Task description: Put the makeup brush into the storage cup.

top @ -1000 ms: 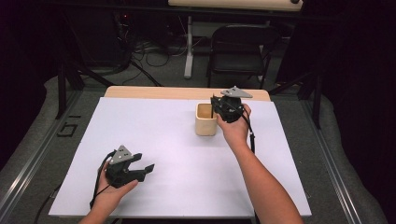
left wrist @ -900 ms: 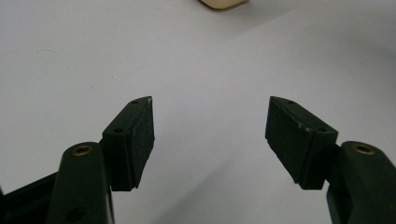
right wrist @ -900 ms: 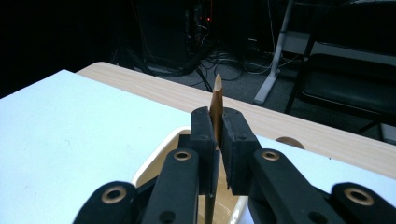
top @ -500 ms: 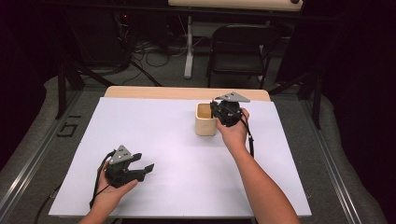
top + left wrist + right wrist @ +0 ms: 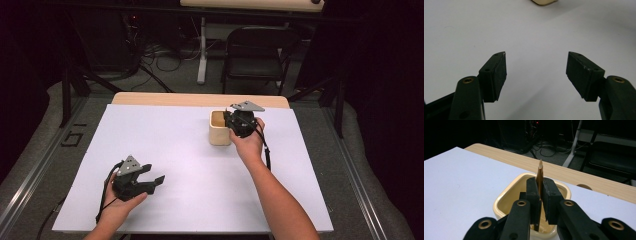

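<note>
While the left gripper rests low at about seven o'clock on the white sheet, jaws spread wide with nothing between them, the right gripper is up at about one o'clock, over the cream cup. Its jaws are pinched together on a thin brown stick, which stands upright, pointed tip up, with its lower end down inside the cup. From above, the right hand sits just beside the cup's right wall. A dark chair stands beyond the table.
</note>
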`<state>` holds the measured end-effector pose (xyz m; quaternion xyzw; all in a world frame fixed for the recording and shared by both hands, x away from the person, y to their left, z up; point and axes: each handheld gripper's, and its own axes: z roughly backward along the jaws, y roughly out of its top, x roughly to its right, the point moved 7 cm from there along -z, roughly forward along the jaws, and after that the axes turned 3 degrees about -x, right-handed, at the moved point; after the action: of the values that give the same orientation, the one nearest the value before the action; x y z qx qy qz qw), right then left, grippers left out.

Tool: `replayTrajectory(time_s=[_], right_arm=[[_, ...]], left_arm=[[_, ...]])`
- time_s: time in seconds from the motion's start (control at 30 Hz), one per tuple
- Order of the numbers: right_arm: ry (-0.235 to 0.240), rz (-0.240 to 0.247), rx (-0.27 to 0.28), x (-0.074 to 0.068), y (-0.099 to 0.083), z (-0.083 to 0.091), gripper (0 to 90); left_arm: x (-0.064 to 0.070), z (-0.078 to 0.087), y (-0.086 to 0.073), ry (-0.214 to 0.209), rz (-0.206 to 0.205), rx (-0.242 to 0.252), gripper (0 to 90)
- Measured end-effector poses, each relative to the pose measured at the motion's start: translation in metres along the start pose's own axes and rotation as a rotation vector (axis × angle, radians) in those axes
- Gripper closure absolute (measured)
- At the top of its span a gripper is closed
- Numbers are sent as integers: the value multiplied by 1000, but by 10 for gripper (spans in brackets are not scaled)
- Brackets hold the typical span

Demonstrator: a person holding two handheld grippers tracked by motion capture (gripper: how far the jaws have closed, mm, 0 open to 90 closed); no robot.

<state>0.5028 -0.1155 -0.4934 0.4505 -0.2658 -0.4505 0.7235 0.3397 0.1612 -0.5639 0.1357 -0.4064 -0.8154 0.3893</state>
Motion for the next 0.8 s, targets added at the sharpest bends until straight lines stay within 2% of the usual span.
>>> replayTrajectory(time_s=[0.6,0.67,0.73,0.8], right_arm=[[0,3,-10,0,-4,-1,830],[6,-2,-8,0,-4,0,758],[9,-14,-3,0,-4,0,609],[4,-13,-11,1,-5,1,508]], left_arm=[[0,0,0,1,-1,-1,333],[0,0,0,2,-2,0,333],[-1,1,0,3,-2,2,333],[-1,1,0,4,1,3,333]])
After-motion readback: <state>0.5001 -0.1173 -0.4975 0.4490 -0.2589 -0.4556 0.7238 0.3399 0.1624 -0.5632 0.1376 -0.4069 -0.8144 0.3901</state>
